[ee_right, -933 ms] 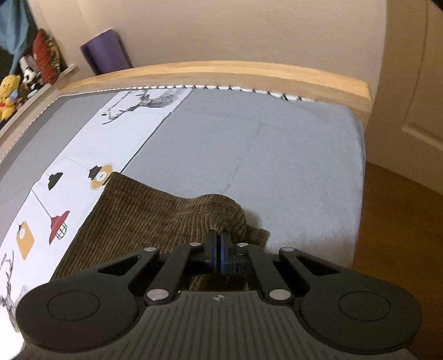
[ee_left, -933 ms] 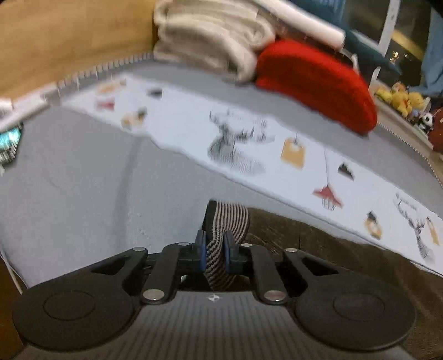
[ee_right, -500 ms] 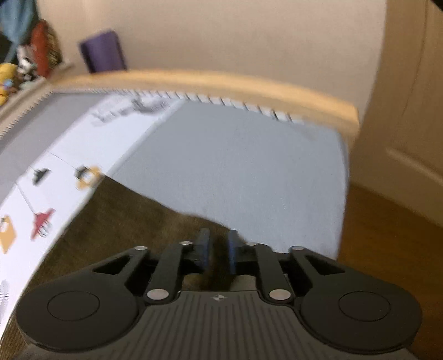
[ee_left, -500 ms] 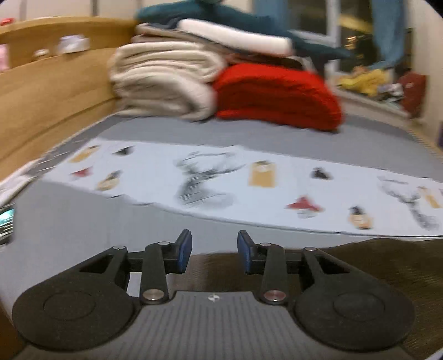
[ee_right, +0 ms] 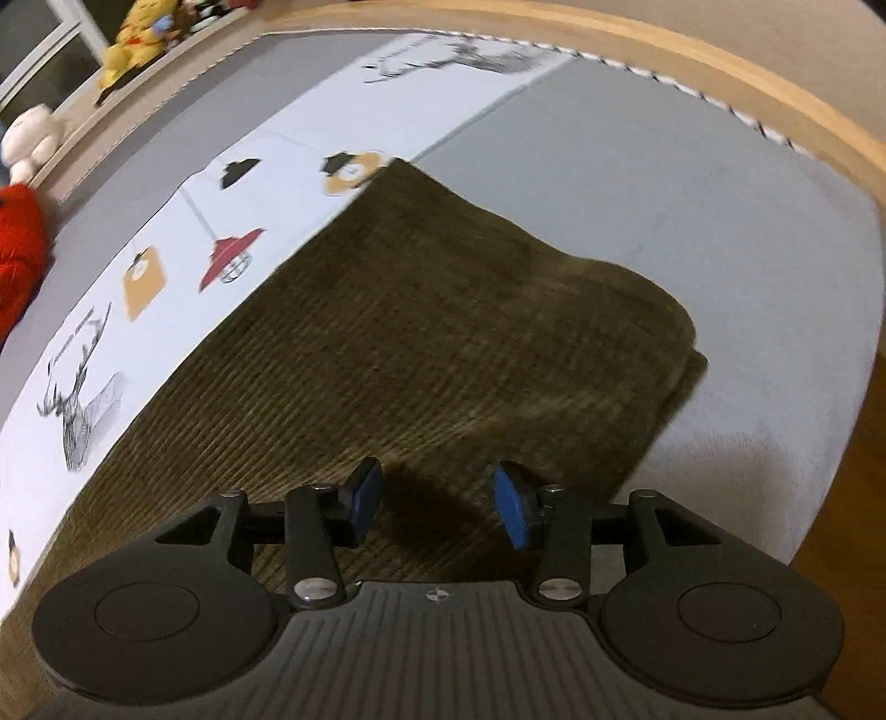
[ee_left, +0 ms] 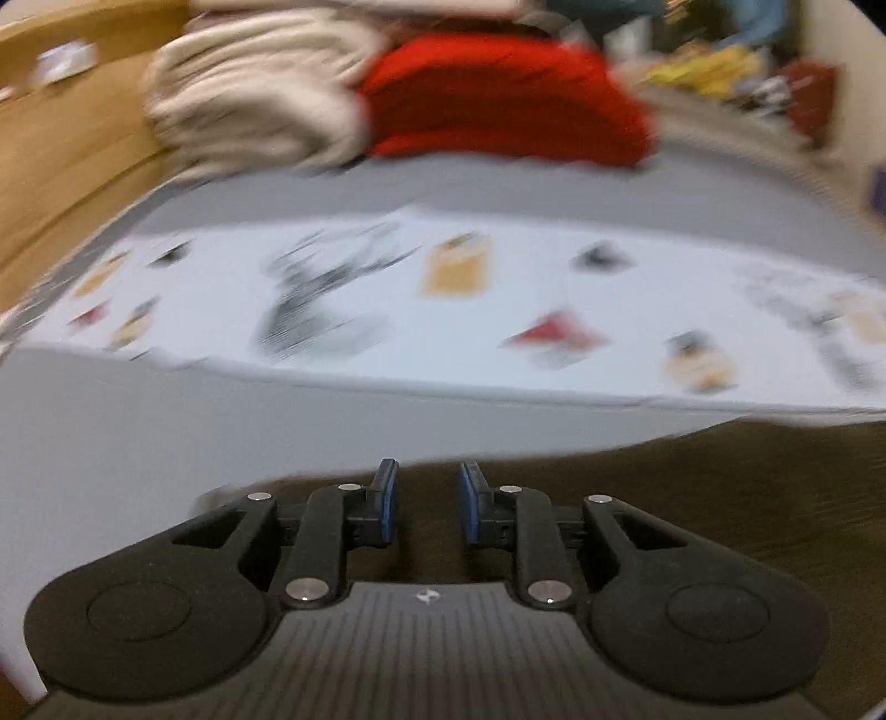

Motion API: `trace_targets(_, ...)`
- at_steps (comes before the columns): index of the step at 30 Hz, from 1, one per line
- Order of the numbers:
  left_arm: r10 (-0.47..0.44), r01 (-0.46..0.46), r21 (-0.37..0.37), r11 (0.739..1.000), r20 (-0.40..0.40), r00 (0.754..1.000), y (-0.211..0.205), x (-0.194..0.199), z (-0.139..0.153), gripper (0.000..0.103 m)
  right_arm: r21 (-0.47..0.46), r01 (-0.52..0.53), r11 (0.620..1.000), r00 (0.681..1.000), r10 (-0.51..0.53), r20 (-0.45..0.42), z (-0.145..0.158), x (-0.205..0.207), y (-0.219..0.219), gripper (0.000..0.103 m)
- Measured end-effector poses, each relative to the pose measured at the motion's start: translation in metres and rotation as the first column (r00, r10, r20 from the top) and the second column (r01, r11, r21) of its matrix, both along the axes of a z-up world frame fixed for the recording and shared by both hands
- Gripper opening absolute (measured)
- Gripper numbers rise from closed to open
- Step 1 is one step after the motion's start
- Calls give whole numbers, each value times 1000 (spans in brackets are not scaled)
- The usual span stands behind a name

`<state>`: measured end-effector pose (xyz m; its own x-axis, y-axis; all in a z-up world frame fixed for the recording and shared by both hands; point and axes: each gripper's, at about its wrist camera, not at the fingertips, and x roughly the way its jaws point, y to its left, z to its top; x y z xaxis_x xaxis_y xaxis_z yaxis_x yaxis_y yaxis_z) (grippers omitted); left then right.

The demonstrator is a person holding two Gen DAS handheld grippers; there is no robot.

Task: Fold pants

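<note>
The brown corduroy pants (ee_right: 443,343) lie flat and folded on the grey bed, one edge over the white printed strip. My right gripper (ee_right: 437,501) is open and empty, just above the near part of the pants. In the blurred left wrist view the pants (ee_left: 692,487) fill the lower right. My left gripper (ee_left: 425,498) is open and empty over their near edge.
A white printed sheet (ee_left: 443,310) runs across the grey bed (ee_left: 138,432). Folded cream blankets (ee_left: 260,94) and a red knit pile (ee_left: 509,94) lie at the far end. A wooden bed rail (ee_right: 747,72) borders the mattress; the floor (ee_right: 864,498) drops off right. Plush toys (ee_right: 138,33) sit on a ledge.
Both grippers have let go of the pants and opened. The pants now lie flat on the bed. Both grippers have drawn back and lifted a little.
</note>
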<state>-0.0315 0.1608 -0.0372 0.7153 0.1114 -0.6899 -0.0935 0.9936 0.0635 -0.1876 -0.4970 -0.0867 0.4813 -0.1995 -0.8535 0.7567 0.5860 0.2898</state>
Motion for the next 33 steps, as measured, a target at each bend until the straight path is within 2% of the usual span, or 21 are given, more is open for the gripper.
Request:
trace_targets(2,-92,93,-19,996,23,995,-20,3,1,36,11,16,1000,1000,-16,-9,-1,-1,-1,47)
trace_targets(4,-148,147,-58,987,-12,989,-36,11,-13,42,11,16,1000,1000,-16,-23,-3,0,-1,47)
trace_targets(6,-150,142,-63,988,-163,975,-41,19,-39,43,2,5,1000,999,-5,-49,-7,1,2,48)
trace_targets(7,-114,108,-38,993,-270,956,-41,23,-58,43,-5,-2,1000,998,2,-55,-10,1,7,48)
trace_targets(8,-96,89,-37,995,-285,954,-40,22,-68,44,-15,-11,1000,998,10,-61,-12,2,8,48)
trace_targets(10,-78,71,-35,997,-261,962,-44,19,-60,44,-29,-23,999,997,20,-71,-11,2,12,48)
trace_targets(13,-139,139,-7,990,-136,981,-55,8,-36,44,-47,-21,999,997,18,-72,-8,-1,13,47)
trace_targets(16,-219,217,-41,975,-66,973,-67,1,-29,47,-97,44,994,997,-50,-60,1,-10,5,48)
trace_targets(18,-268,260,-85,962,-95,959,-76,1,-35,48,-108,105,989,993,-110,-47,3,-19,-1,50)
trace_targets(19,-287,276,-92,957,-144,947,-80,2,-45,48,-102,137,985,988,-143,-50,2,-24,-6,52)
trace_targets(21,-294,292,-49,955,-284,913,-92,3,-73,52,-75,193,978,978,-198,-67,-4,-29,-14,54)
trace_targets(22,-305,310,-22,951,-251,919,-94,-3,-74,54,-52,215,975,973,-218,-72,-8,-32,-17,54)
trace_targets(25,-294,309,26,951,-245,924,-101,-10,-59,55,9,258,966,963,-257,-79,-15,-38,-24,54)
trace_targets(27,-306,315,13,949,-194,932,-97,-18,-41,55,24,264,964,962,-262,-73,-17,-38,-22,54)
trace_targets(33,-335,341,74,937,-88,938,-95,-41,19,60,61,251,966,967,-247,-64,-21,-33,-22,56)
